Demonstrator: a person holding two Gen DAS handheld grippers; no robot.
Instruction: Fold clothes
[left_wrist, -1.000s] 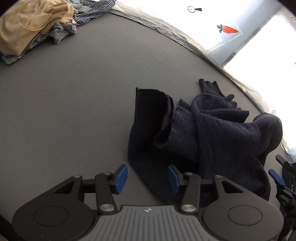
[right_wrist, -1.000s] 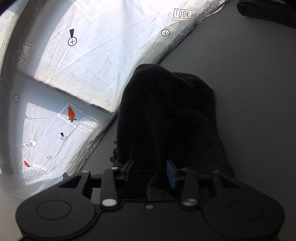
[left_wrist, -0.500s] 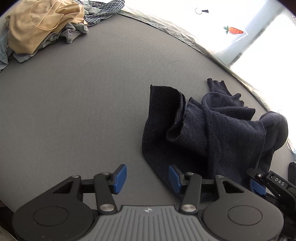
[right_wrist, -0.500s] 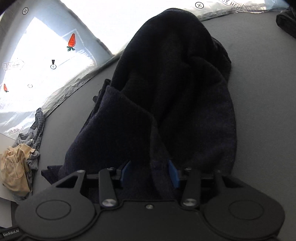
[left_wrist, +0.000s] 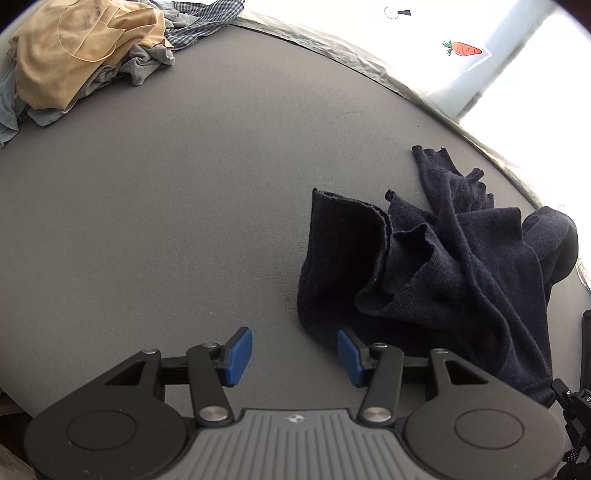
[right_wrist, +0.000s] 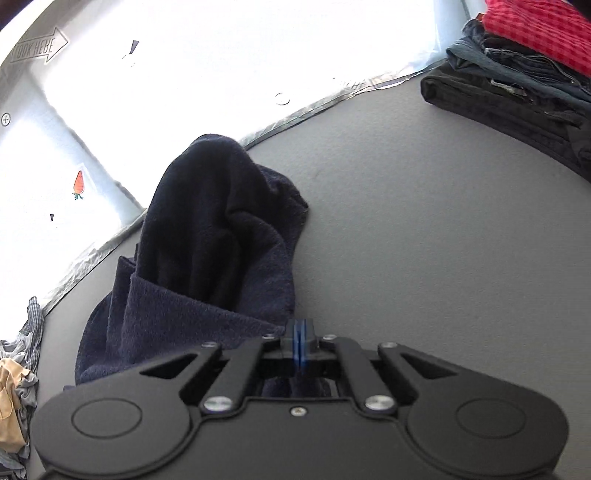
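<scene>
A dark blue knit sweater (left_wrist: 443, 277) lies crumpled on the grey table (left_wrist: 166, 221), right of centre in the left wrist view. My left gripper (left_wrist: 293, 354) hovers open over bare table at the sweater's near left corner, its right pad (left_wrist: 349, 356) just short of the cloth edge. In the right wrist view the sweater (right_wrist: 221, 240) is bunched up ahead and to the left. My right gripper (right_wrist: 300, 339) is shut, pads pressed together on the sweater's near edge, and a taut fold runs up to them. Part of the right gripper (left_wrist: 572, 402) shows at the lower right of the left wrist view.
A heap of unfolded clothes (left_wrist: 85, 55), tan on top, lies at the table's far left corner. A stack of folded clothes (right_wrist: 524, 74), red checked on top, stands at the far right. A white sheet with carrot stickers (left_wrist: 465, 48) borders the table's far edge.
My right gripper's jaws, apart with sweater cloth between them, have closed on it. Its view swung right and the folded stack came into sight. The left gripper has barely moved.
</scene>
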